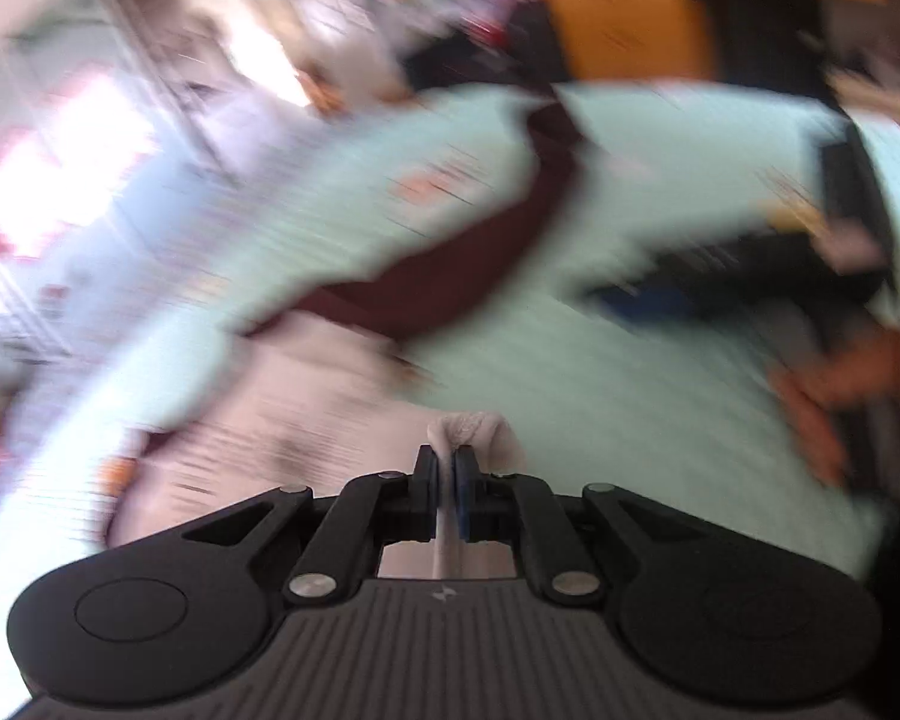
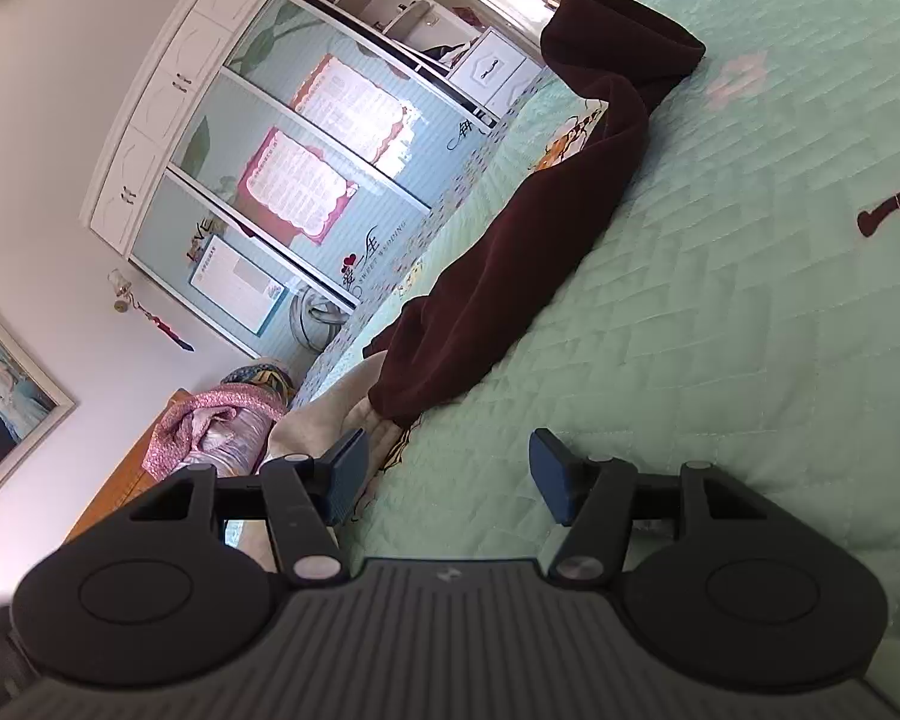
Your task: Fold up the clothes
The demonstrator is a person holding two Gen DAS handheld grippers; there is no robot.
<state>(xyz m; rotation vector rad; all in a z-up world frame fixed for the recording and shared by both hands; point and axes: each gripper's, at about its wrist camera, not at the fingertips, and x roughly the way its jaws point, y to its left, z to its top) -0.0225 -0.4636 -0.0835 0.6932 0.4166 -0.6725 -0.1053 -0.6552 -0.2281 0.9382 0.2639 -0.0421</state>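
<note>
Mint green quilted bedspread [image 2: 720, 300] filling most of both views, with small printed motifs scattered on it. Behind it, a big white wardrobe [image 2: 258, 138] with glass sliding doors and red-bordered posters stuck on. Framed photo [image 2: 6, 396] on the wall beside it, down by a wooden cabinet [image 2: 120, 480] piled with pink patterned fabric.

Long dark maroon garment [image 2: 528, 228] strung out in a crumpled line across the bedspread, far end bunched up, near end lying over a pale beige cloth [image 2: 354, 414] at the bed's edge.

Right gripper [image 2: 447, 477] hovering over the bedspread just short of that maroon end, jaws well apart, nothing between the blue pads.

Left gripper [image 1: 447, 480] pinched tight on a fold of pale pinkish-beige cloth [image 1: 468, 429], fabric poking out past the fingertips. Left view badly smeared, so probably the same beige piece, hard to say. Maroon garment [image 1: 450, 276] visible beyond it, apart from that grip.
</note>
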